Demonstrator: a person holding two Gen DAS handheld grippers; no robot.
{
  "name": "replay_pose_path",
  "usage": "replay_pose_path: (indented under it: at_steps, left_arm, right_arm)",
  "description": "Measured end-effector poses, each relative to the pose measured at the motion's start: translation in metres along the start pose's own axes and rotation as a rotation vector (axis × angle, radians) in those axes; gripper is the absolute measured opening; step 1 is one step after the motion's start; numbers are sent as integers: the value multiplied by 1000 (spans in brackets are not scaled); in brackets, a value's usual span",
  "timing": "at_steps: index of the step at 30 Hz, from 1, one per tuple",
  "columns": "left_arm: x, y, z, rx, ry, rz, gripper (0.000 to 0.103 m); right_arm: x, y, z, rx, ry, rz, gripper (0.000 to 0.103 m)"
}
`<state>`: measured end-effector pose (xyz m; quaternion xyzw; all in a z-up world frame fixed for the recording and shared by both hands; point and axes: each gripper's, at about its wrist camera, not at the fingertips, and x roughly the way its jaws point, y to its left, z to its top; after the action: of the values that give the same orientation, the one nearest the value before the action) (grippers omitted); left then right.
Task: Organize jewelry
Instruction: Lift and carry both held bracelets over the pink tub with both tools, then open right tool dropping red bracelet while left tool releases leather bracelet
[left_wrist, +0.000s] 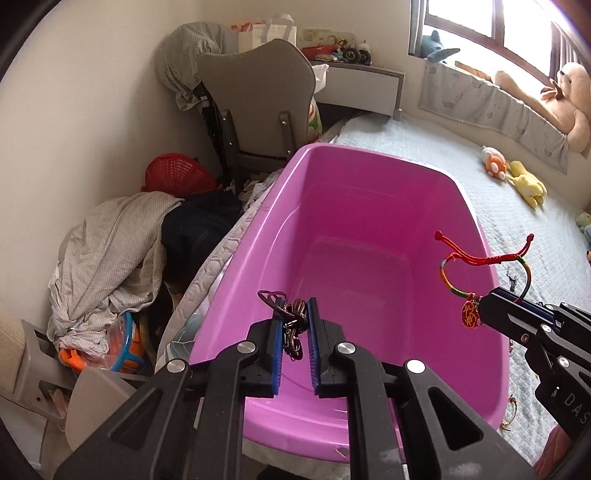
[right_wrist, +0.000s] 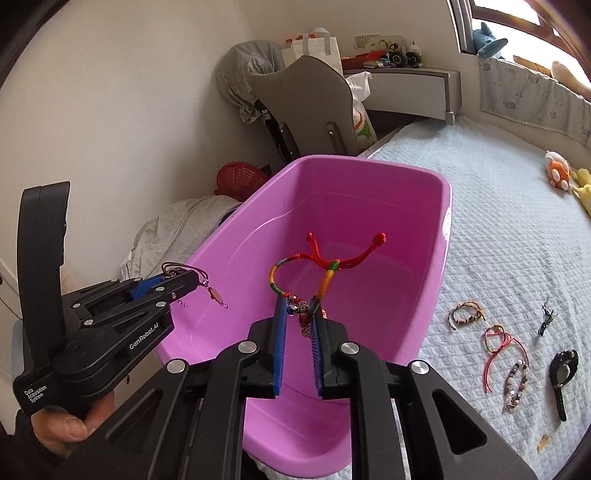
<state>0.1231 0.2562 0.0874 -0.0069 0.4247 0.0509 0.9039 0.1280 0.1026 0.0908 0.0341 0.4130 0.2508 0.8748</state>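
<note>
A pink plastic tub (left_wrist: 369, 229) (right_wrist: 369, 206) stands on the bed, empty inside. My left gripper (left_wrist: 293, 314) is shut on a dark brown cord bracelet (left_wrist: 291, 314) and holds it over the tub's near left rim; it also shows in the right wrist view (right_wrist: 192, 278), with a small charm dangling. My right gripper (right_wrist: 300, 314) is shut on a red and multicoloured braided bracelet (right_wrist: 317, 266) with beads, held above the tub's inside. In the left wrist view the right gripper (left_wrist: 491, 304) holds that bracelet (left_wrist: 480, 262) over the tub's right rim.
Several bracelets (right_wrist: 467, 314), a red cord piece (right_wrist: 498, 343), a dark watch (right_wrist: 561, 369) and a small dark item (right_wrist: 546, 317) lie on the white quilt (right_wrist: 498, 221) right of the tub. A grey chair (left_wrist: 258, 99), clothes pile (left_wrist: 110, 251) and red basket (left_wrist: 177, 173) stand left. Plush toys (left_wrist: 517, 177) lie far right.
</note>
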Motion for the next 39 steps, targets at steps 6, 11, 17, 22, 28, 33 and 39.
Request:
replay_pose_path:
  at_steps: [6, 11, 17, 22, 28, 33, 39]
  left_arm:
    - [24, 4, -3, 5, 59, 4, 12]
    - [40, 5, -4, -1, 107, -7, 12]
    - [49, 4, -4, 3, 137, -3, 12]
    - [51, 4, -3, 0, 143, 1, 13]
    - [45, 5, -3, -3, 117, 6, 66]
    - [32, 2, -3, 10, 66, 21, 76]
    - [28, 1, -3, 11, 61, 21, 79]
  right_arm:
    - [22, -1, 1, 16, 71, -29, 12]
    - [32, -1, 1, 20, 113, -50, 13]
    - [41, -6, 1, 35, 140, -58, 13]
    - [44, -8, 2, 36, 149, -66, 13]
    - [39, -7, 4, 25, 123, -82, 59]
    - [29, -8, 5, 17, 95, -100, 59]
    - [23, -10, 4, 25, 84, -91, 59]
